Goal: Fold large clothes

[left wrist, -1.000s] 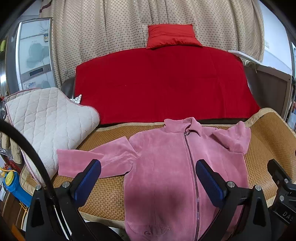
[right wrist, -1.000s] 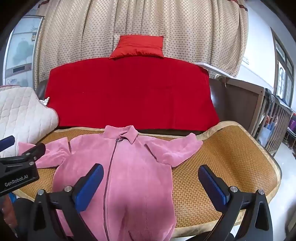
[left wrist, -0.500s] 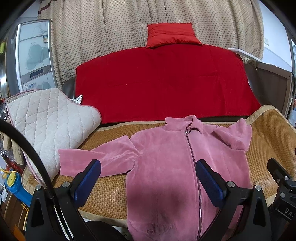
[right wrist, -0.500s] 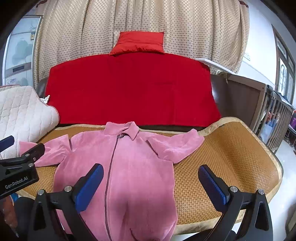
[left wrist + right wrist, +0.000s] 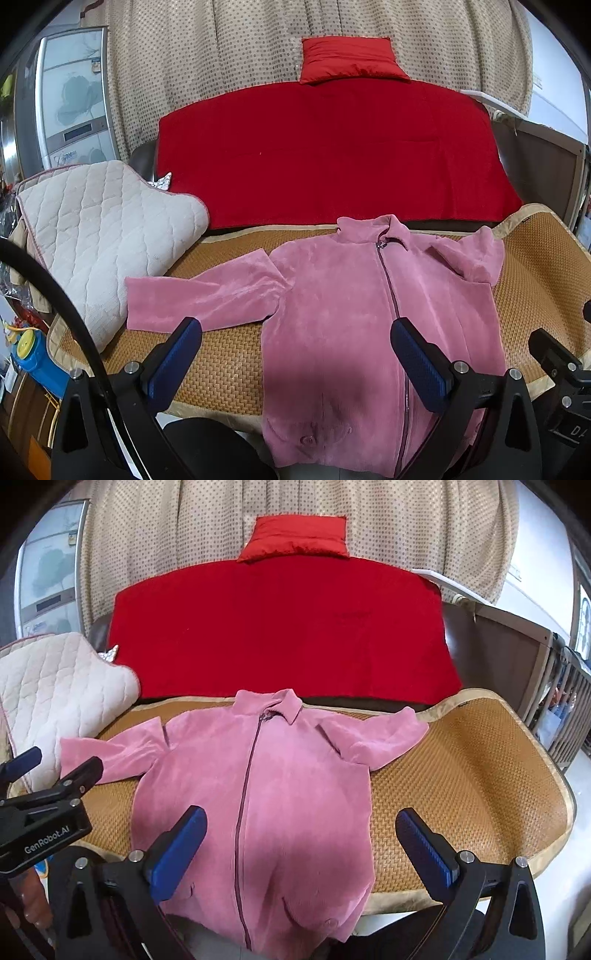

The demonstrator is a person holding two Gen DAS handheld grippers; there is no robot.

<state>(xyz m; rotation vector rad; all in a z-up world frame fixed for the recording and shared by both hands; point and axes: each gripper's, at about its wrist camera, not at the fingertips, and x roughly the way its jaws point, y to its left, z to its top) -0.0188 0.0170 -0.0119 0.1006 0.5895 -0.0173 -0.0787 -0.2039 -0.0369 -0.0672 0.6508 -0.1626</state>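
Note:
A pink zip-up fleece jacket [image 5: 354,314] lies front up on a woven straw mat [image 5: 221,365], collar toward the far side; it also shows in the right wrist view [image 5: 280,786]. Its left sleeve [image 5: 199,295] stretches out flat toward a quilted cushion. Its right sleeve [image 5: 384,738] is folded in at the shoulder. The hem hangs over the mat's near edge. My left gripper [image 5: 295,362] is open and empty above the jacket's lower left. My right gripper [image 5: 303,849] is open and empty above its lower right.
A white quilted cushion [image 5: 99,236] sits at the left on the mat. A red blanket [image 5: 332,155] and a red pillow [image 5: 347,59] lie behind. A wooden rail [image 5: 554,686] stands at the right. A blue and yellow toy [image 5: 29,354] is low left.
Both grippers have drifted slightly, so the jacket sits a little lower and nearer in both views. The jacket itself has not moved. Both grippers stay open.

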